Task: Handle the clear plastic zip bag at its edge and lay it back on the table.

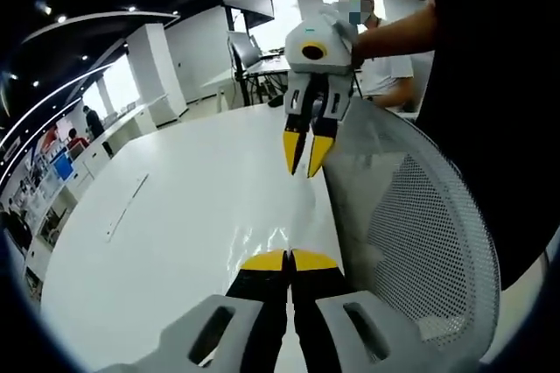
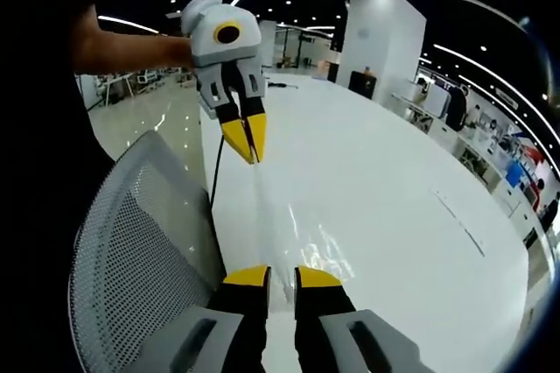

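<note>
In the left gripper view, the left gripper [image 1: 289, 259] is pinching one edge of the clear plastic zip bag [image 1: 302, 207] between its yellow tips, the jaws standing pressed together with only a thin seam between them. Straight ahead of it the right gripper [image 1: 307, 152] is hanging tips-down, its two yellow tips nearly meeting on the bag's far edge. The bag is stretching between the two grippers, so its long axis is running from one pair of tips to the other, held above the white table [image 1: 175, 215]. It is almost see-through and showing mostly as faint glints.

In the right gripper view, the right gripper [image 2: 280, 278] is gripping the near edge of the bag [image 2: 284, 233], its jaws standing narrow with a slim gap where the film passes. Ahead, the left gripper [image 2: 245, 141] is pointing down with its tips together on the opposite edge, a bare forearm [image 2: 131, 51] reaching in behind it.

Just beside the grippers, on the side away from the table, a white mesh chair back [image 1: 429, 242] is standing close to the table's edge; in the right gripper view the same chair back [image 2: 140, 250] is rising beside the jaws. Beyond the right gripper, a person in a white shirt [image 1: 385, 71] is sitting. Farther off, desks and people [image 1: 92, 119] are lining the open office.
</note>
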Demonstrator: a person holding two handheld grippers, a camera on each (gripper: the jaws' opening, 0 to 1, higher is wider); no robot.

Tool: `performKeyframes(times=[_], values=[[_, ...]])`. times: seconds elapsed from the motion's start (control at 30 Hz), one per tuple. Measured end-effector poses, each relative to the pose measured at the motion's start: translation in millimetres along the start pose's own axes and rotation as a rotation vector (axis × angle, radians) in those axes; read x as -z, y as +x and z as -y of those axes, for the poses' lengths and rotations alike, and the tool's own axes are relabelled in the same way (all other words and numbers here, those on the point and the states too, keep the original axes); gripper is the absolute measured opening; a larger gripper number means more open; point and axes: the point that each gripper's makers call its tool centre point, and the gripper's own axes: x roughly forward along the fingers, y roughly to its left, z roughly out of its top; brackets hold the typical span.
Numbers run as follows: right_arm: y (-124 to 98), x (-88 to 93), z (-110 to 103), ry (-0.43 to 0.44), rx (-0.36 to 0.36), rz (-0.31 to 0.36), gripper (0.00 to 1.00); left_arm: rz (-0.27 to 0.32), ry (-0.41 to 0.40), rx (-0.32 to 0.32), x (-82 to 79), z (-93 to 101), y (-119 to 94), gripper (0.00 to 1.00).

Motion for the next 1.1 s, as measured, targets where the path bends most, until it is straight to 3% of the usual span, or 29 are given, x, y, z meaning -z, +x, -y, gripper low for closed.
performKeyframes(times=[0.47, 1.1], values=[[-4.1, -10.8, 5.5, 0.009, -0.010, 0.023, 0.07, -0.009, 0.017, 0.009, 1.9, 3.8, 3.1, 0.00], [6.2, -3.4, 4.6, 0.021, -0.032, -0.005, 0.07, 0.006, 0.035, 0.006, -1.1, 3.1, 4.8, 0.00]])
